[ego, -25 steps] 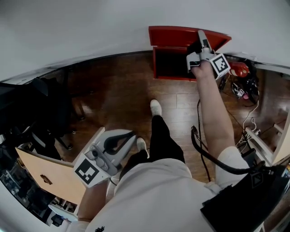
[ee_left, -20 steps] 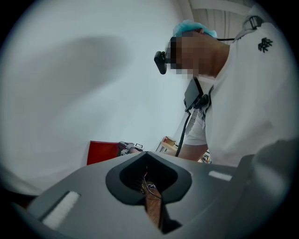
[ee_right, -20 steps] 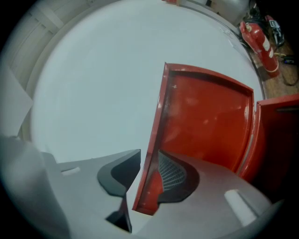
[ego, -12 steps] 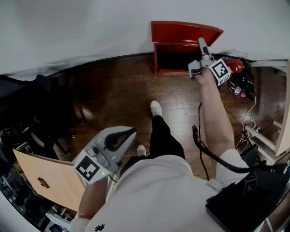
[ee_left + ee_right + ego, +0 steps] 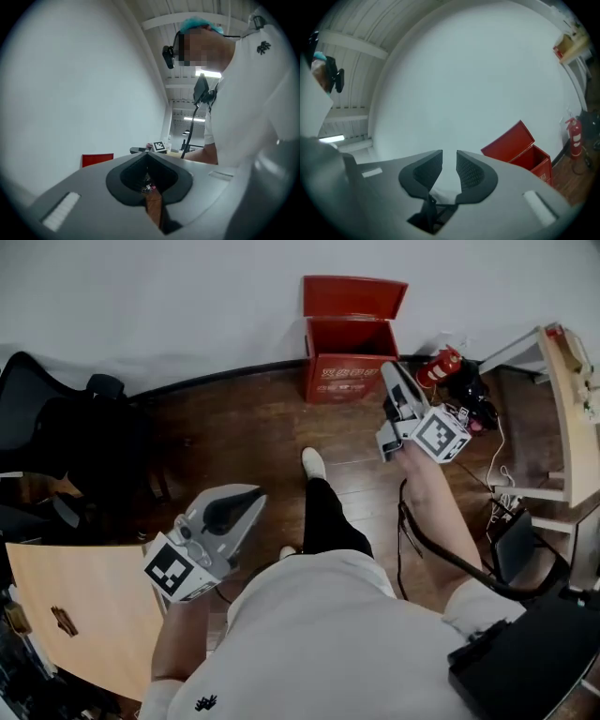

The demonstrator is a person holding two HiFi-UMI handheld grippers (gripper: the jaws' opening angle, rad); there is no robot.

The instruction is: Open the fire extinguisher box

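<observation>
The red fire extinguisher box [image 5: 349,367] stands on the floor against the white wall, its lid [image 5: 354,296] tipped up and back, its inside dark. My right gripper [image 5: 388,371] hovers just in front of and right of the box, clear of it. In the right gripper view its jaws [image 5: 449,159] show a narrow gap and are closing with nothing between them; the box [image 5: 529,157] lies off to the right. My left gripper [image 5: 251,495] hangs low by my left side, far from the box, jaws shut and empty [image 5: 146,155].
A red fire extinguisher [image 5: 441,366] and a tangle of cables [image 5: 473,395] lie right of the box. A wooden table [image 5: 572,381] stands at right, a black chair [image 5: 56,427] at left, a wooden board [image 5: 66,606] at lower left. My shoe [image 5: 314,463] is on the wooden floor.
My right gripper has come away from the lid's edge and back toward me, and its jaws have parted. The lid stays up. The left gripper has barely moved.
</observation>
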